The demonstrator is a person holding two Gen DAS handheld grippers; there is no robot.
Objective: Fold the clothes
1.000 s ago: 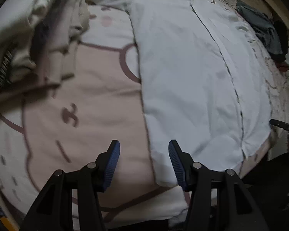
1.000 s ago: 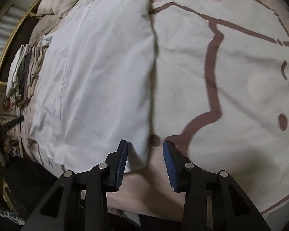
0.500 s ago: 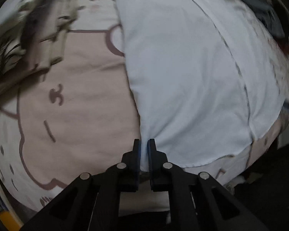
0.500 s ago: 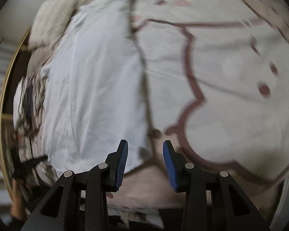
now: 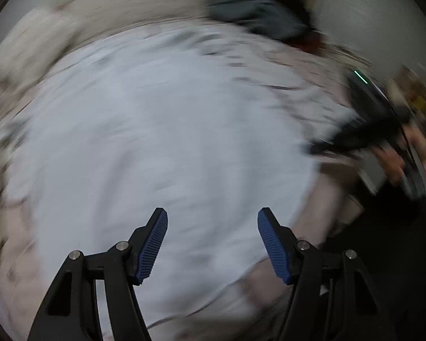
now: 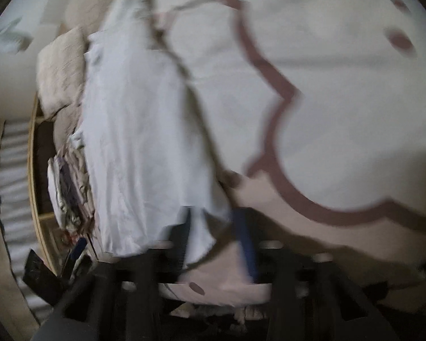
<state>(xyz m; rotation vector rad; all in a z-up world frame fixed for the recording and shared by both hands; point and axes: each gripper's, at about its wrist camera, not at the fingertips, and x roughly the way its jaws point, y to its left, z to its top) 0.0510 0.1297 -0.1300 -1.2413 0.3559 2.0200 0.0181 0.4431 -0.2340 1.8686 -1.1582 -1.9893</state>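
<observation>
White shirt (image 5: 162, 130) spread lengthwise near bed's (image 6: 340, 108) foot edge, ready for folding; left gripper (image 5: 212, 241), jaws just reopened and empty, hovers above its hem; right gripper (image 6: 213, 241), jaws just closing, blurred, apparently pinching shirt's corner to lift it

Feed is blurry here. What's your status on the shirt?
Left gripper open above white shirt. Right gripper closing, shirt corner between its fingers. Nothing in the way.
</observation>
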